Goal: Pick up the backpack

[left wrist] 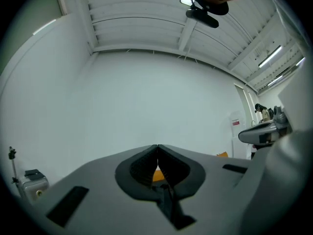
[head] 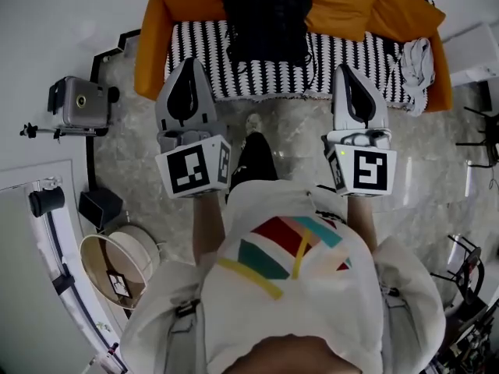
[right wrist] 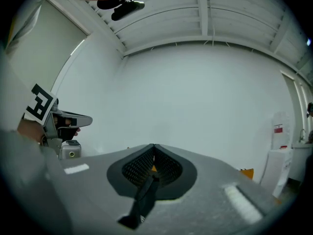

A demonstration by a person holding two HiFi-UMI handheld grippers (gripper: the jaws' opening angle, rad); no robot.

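Closest to us is a white shirt [head: 288,287] with coloured stripes across the chest, filling the bottom of the head view. A black trouser leg [head: 253,162] reaches forward from it over the pale marbled floor [head: 296,127].

Ahead stands an orange sofa [head: 343,6], the biggest thing we see. A black-and-white patterned throw [head: 351,65] covers its seat from end to end. The black backpack [head: 267,18] sits on that throw towards the left half of the seat, its top against the orange back cushion. It lies ahead of the gap between the two grippers, and neither one touches it.

The left gripper [head: 187,62] points at the sofa's front edge, just left of the backpack's near corner. In its own view we see the left gripper's jaws pressed together tip to tip [left wrist: 157,153], with nothing caught between them. The right gripper [head: 345,70] is held level with it further right, over the throw's front edge. Its jaws are likewise closed on nothing [right wrist: 153,153], facing a plain white wall.

On the floor at the left we see a round tan shade [head: 117,267]. Beyond it is a silver box [head: 80,102] on a stand. A crumpled grey-white cloth [head: 417,61] lies on the sofa's right end.
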